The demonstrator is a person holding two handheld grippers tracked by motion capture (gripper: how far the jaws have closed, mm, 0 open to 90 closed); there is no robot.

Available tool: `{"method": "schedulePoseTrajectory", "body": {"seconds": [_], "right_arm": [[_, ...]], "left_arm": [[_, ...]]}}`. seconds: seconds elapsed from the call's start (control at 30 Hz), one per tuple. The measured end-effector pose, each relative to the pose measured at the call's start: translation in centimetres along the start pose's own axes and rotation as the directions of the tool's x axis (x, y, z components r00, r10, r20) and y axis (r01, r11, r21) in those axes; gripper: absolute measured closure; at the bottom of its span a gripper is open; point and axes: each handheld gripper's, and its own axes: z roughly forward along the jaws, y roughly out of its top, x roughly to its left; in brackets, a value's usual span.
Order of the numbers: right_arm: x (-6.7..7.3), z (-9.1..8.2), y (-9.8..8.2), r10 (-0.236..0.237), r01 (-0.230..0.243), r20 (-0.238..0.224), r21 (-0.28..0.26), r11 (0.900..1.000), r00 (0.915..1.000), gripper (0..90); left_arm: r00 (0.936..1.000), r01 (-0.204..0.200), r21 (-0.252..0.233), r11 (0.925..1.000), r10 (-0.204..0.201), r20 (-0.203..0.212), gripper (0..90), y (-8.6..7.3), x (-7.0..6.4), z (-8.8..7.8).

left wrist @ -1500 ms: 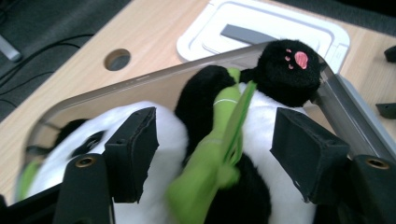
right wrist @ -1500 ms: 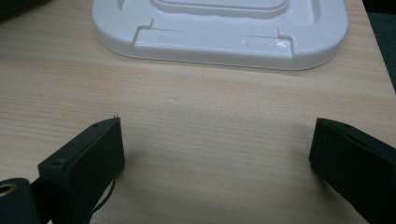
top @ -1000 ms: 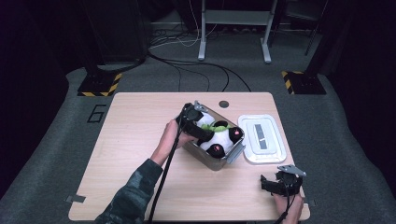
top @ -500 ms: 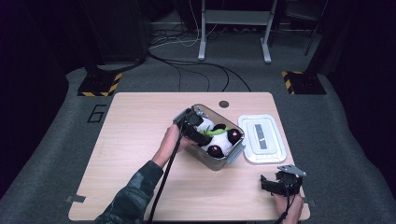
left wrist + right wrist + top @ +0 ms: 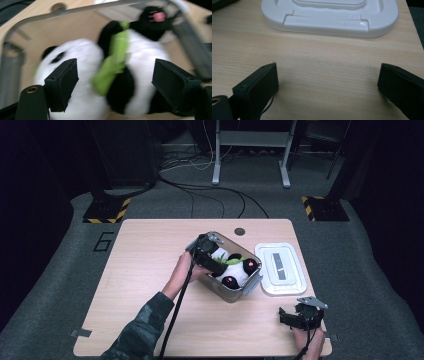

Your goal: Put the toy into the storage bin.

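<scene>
We see the left gripper (image 5: pixel 216 262) reaching into a metal box (image 5: pixel 248 287) near the middle of the wooden bench (image 5: pixel 145 265), where a plush panda (image 5: pixel 235 270) lies inside, its black limbs and pink paw pads showing above the rim. In the left gripper view the panda (image 5: pixel 140 65) lies directly ahead of that gripper, between its two black pads (image 5: pixel 62 82), with a green leaf-like piece (image 5: pixel 112 65) across its chest. The jaws stand wide to either side of the toy and have just been opening a little further; we see a gap on each side, so the pads do not press on it. The box's rim (image 5: pixel 75 11) curves beyond the panda, at the far side of the gripper. Well off to the left gripper's right, a white lid (image 5: pixel 280 268) lies flat on the bench just beside the box. The right gripper (image 5: pixel 300 316) hovers low at the bench's near edge, held in a hand (image 5: pixel 307 340), and its jaws are spread wide over bare wood. In the right gripper view the lid (image 5: pixel 329 15) lies straight ahead of it, apart from the pads (image 5: pixel 259 86).
</scene>
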Motion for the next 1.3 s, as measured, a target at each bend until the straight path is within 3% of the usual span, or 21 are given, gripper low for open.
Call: {"method": "schedulePoseTrajectory", "body": {"seconds": [0.13,0.23,0.3,0.63,0.93,1.07,1.2,1.3], "right_arm": [[0.0,0.0,0.0,0.0,0.0,0.0,0.0,1.0,1.0,2.3],[0.0,0.0,0.0,0.0,0.0,0.0,0.0,1.0,1.0,2.3],[0.0,0.0,0.0,0.0,0.0,0.0,0.0,1.0,1.0,2.3],[0.0,0.0,0.0,0.0,0.0,0.0,0.0,1.0,1.0,2.3],[0.0,0.0,0.0,0.0,0.0,0.0,0.0,1.0,1.0,2.3],[0.0,0.0,0.0,0.0,0.0,0.0,0.0,1.0,1.0,2.3],[0.0,0.0,0.0,0.0,0.0,0.0,0.0,1.0,1.0,2.3],[0.0,0.0,0.0,0.0,0.0,0.0,0.0,1.0,1.0,2.3]], "left_arm": [[0.9964,-0.06,0.037,0.9975,0.058,0.062,19.9,0.6,-1.8,0.2],[0.9943,-0.086,0.089,0.9924,0.08,0.071,19.6,0.5,-2.3,1.1],[0.9949,-0.093,0.103,0.9903,0.089,0.048,19.4,0.4,-2.4,1.5],[0.9961,-0.087,0.148,0.9852,0.083,0.032,19.6,-0.1,-2.7,3.2],[0.9945,-0.103,0.18,0.9782,0.105,-0.001,19.9,0.0,-3.0,3.9],[0.9965,-0.073,0.112,0.991,0.068,0.047,19.7,0.1,-2.2,2.7],[0.999,-0.039,0.028,0.9988,0.039,0.02,19.3,0.3,-1.3,0.4],[1.0,-0.007,-0.034,0.9994,0.006,-0.004,19.0,0.2,-0.2,-1.6]]}}
